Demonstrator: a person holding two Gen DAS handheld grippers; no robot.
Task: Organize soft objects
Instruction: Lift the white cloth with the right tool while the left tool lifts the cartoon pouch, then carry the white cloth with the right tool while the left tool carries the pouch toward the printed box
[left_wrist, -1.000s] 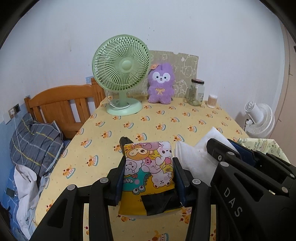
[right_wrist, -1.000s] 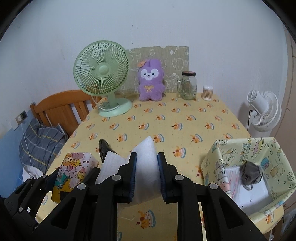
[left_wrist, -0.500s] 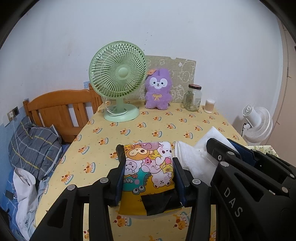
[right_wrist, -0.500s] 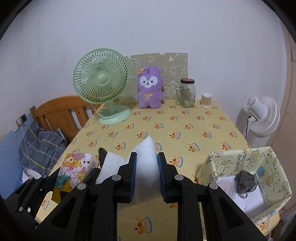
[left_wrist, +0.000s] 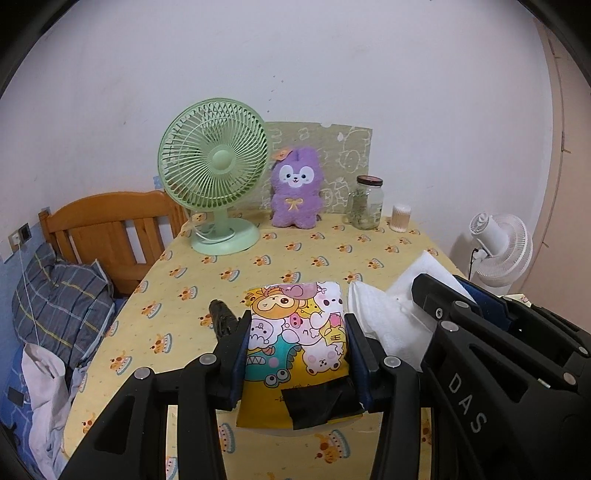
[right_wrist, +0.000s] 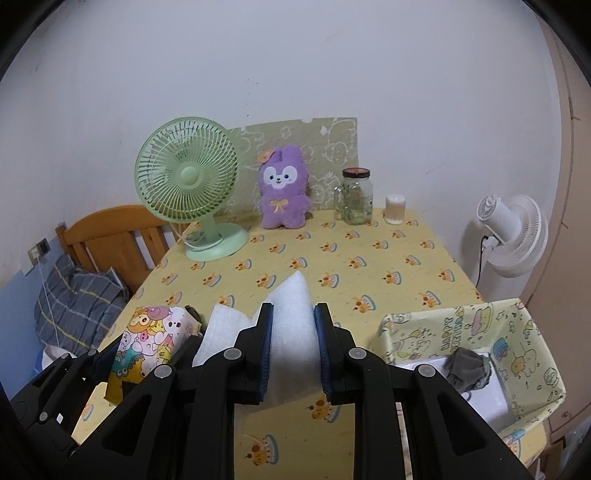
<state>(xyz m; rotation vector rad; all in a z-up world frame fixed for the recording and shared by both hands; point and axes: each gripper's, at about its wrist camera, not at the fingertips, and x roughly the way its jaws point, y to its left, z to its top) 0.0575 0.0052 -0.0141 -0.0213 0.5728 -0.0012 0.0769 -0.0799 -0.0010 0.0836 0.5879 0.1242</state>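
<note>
The left tool (left_wrist: 297, 325) is closed on a cartoon-print pack (left_wrist: 295, 332), its fingers pressing both sides and holding it above the counter (left_wrist: 295, 258), while the right tool (right_wrist: 293, 325) just beside it pinches a white foam pad (right_wrist: 291, 317) the same way. A second white pad (right_wrist: 221, 328) sits between the two held things, and a black object (left_wrist: 221, 319) lies just left of the pack. To the right stands a printed bin (right_wrist: 517, 332) with a grey cloth (right_wrist: 467, 369) inside; at the counter's far edge are a green fan (right_wrist: 188, 184), a purple plush (right_wrist: 282, 188), a jar (right_wrist: 354, 195) and a small white container (right_wrist: 395, 209).
</note>
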